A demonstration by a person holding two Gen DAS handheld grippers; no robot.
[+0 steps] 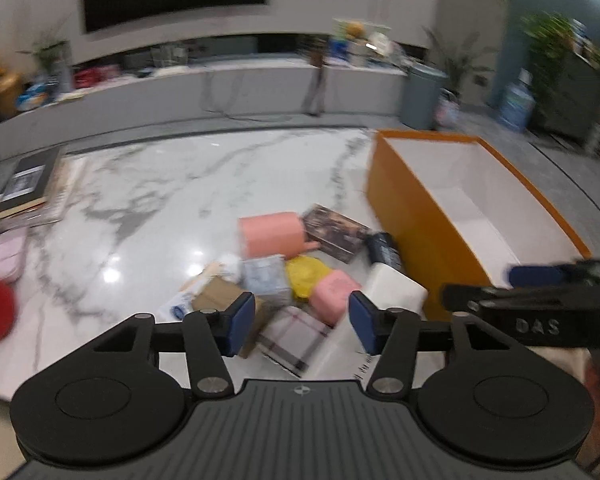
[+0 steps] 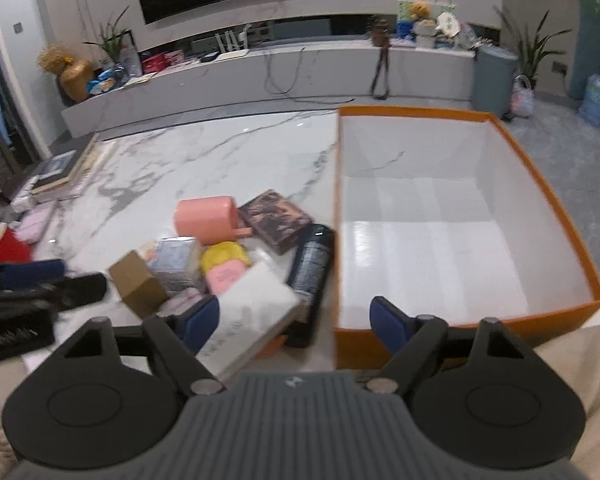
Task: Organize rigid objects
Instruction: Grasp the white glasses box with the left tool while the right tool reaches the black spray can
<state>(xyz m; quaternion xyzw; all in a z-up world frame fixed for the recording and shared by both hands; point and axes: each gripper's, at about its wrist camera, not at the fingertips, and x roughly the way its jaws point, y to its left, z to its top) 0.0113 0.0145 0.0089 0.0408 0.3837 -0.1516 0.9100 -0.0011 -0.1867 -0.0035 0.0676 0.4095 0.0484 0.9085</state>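
A heap of small objects lies on the marble table (image 2: 220, 152): a pink cup (image 2: 206, 219), a dark patterned box (image 2: 275, 219), a black bottle (image 2: 311, 268), a white box (image 2: 252, 312), a brown carton (image 2: 138, 284), a yellow item (image 2: 224, 256) and a small pink box (image 2: 225, 276). The orange box (image 2: 548, 184) with a white inside stands open and empty to the right of the heap. My left gripper (image 1: 302, 322) is open and empty above the near side of the heap, over a plaid box (image 1: 294, 340). My right gripper (image 2: 294, 322) is open and empty, by the white box and the orange box's near wall.
Stacked books (image 2: 62, 168) and a red cup (image 2: 6, 246) sit at the table's left edge. A pale pink case (image 2: 36, 222) lies near them. Behind the table are a long white TV bench (image 2: 300, 68), a grey bin (image 2: 494, 80) and plants.
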